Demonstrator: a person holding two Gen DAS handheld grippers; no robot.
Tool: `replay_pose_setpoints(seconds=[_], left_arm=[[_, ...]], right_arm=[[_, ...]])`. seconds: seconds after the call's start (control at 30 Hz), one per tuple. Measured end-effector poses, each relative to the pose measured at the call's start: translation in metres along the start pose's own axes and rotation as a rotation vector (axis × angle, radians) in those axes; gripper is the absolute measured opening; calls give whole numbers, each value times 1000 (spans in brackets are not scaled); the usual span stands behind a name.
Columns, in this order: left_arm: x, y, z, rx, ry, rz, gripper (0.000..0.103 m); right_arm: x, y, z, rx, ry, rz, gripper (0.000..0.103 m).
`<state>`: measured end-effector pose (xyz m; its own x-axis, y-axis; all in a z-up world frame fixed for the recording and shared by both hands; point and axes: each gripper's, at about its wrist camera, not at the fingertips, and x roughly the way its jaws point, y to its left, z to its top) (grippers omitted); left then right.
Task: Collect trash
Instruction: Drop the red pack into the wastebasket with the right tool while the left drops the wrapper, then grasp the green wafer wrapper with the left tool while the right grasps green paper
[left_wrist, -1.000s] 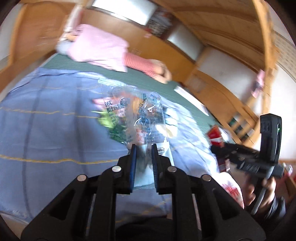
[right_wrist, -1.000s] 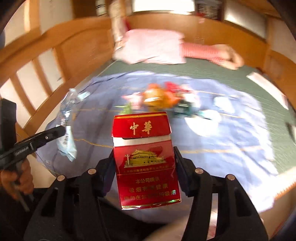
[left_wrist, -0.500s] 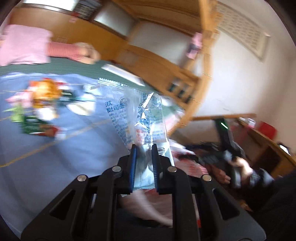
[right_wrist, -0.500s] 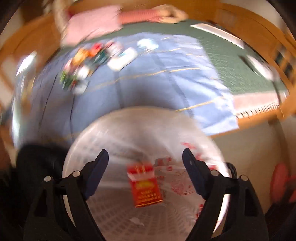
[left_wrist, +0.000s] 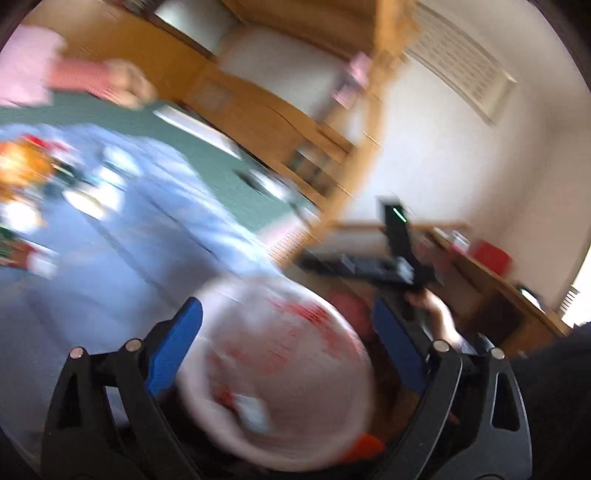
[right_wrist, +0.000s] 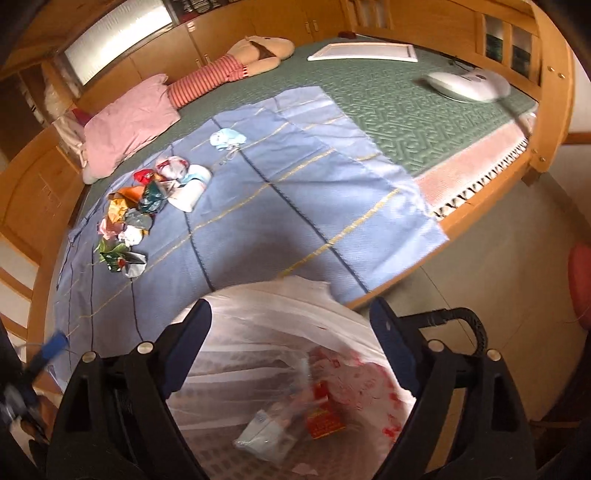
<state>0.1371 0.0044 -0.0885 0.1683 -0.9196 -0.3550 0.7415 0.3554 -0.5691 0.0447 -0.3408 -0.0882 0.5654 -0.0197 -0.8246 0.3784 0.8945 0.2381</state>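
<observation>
A bin lined with a white plastic bag (right_wrist: 266, 295) stands beside the bed. Inside it lie a red cigarette pack (right_wrist: 323, 413) and a clear wrapper (right_wrist: 269, 432). My right gripper (right_wrist: 291, 312) hangs over the bin, jaws opening, nothing between them. My left gripper (left_wrist: 286, 314) is also above the bin (left_wrist: 328, 310), which is blurred in the left wrist view; its jaws are opening and empty. Its blue pad (right_wrist: 51, 347) shows at the left edge. A pile of crumpled wrappers (right_wrist: 136, 214) lies on the blue cloth (right_wrist: 295, 192).
The blue cloth covers a green mat on a wooden-framed bed (right_wrist: 480, 206). A pink pillow (right_wrist: 129, 125), a striped stuffed doll (right_wrist: 236, 66), a white flat board (right_wrist: 362, 51) and a white device (right_wrist: 465, 86) lie farther back. A red stool (right_wrist: 580, 273) stands on the floor.
The left gripper swung from the bed to over the bin, opened and let go of the clear wrapper. The right gripper released the red pack into the bin and opened wider.
</observation>
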Motion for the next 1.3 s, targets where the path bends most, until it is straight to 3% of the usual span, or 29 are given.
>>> replay_pose_setpoints(seconds=[0.03, 0.07, 0.1, 0.17, 0.2, 0.3, 0.37, 0.4, 0.47, 0.53, 0.57, 0.6, 0.67, 0.77, 0.87, 0.93, 0.97, 1.03, 1.07, 1.1, 1.17, 1.27, 1.3], left_arm=[[-17, 12, 11, -13, -56, 126, 93], [-34, 27, 25, -48, -96, 324, 93], [-46, 43, 36, -102, -108, 505, 93], [-69, 76, 51, -210, -100, 790, 90], [-84, 91, 54, -247, -125, 872, 90], [-118, 121, 42, -338, -228, 977, 90], [-134, 143, 22, -444, -205, 1065, 90], [-144, 156, 20, -533, -182, 1069, 90], [-161, 158, 16, -578, -259, 1027, 91], [-172, 155, 16, -594, -303, 1071, 91], [-175, 157, 19, -600, -307, 1080, 92], [-180, 160, 16, -613, -304, 1082, 92], [-189, 170, 11, -672, -290, 1086, 92], [-208, 179, -4, -776, -280, 1120, 92], [-221, 185, -19, -855, -300, 1133, 92], [-223, 189, -23, -885, -309, 1133, 92], [-224, 188, -25, -890, -305, 1133, 92], [-223, 187, -26, -893, -291, 1141, 92], [-222, 187, -27, -897, -283, 1144, 92], [-222, 188, -28, -902, -274, 1143, 92], [-223, 190, -29, -913, -271, 1134, 92], [-221, 192, -30, -908, -265, 1132, 92], [-218, 192, -30, -895, -256, 1127, 92]], right_arm=[[4, 12, 4, -25, 2, 12, 86], [8, 24, 7, -44, 6, 23, 86], [14, 44, 12, -69, 16, 46, 86], [26, 84, 22, -126, 33, 105, 86], [35, 109, 27, -173, 33, 134, 86], [65, 192, 34, -344, 17, 151, 85], [92, 240, 33, -446, 37, 156, 85], [110, 266, 32, -497, 50, 150, 85], [152, 310, 30, -579, 69, 97, 85], [187, 333, 26, -627, 91, 26, 84], [205, 343, 23, -649, 108, -10, 75], [217, 347, 21, -663, 128, -30, 47], [240, 352, 17, -647, 217, -22, 7], [234, 348, 16, -483, 313, 173, 7], [225, 358, 0, -322, 495, 463, 7], [227, 370, -14, -266, 599, 577, 7], [228, 378, -21, -277, 630, 594, 8], [229, 389, -27, -327, 633, 576, 24], [228, 392, -26, -353, 610, 547, 42], [227, 391, -22, -359, 578, 531, 49], [216, 387, -6, -363, 449, 512, 50], [201, 392, 23, -449, 162, 318, 50], [203, 396, 28, -471, 130, 276, 50]])
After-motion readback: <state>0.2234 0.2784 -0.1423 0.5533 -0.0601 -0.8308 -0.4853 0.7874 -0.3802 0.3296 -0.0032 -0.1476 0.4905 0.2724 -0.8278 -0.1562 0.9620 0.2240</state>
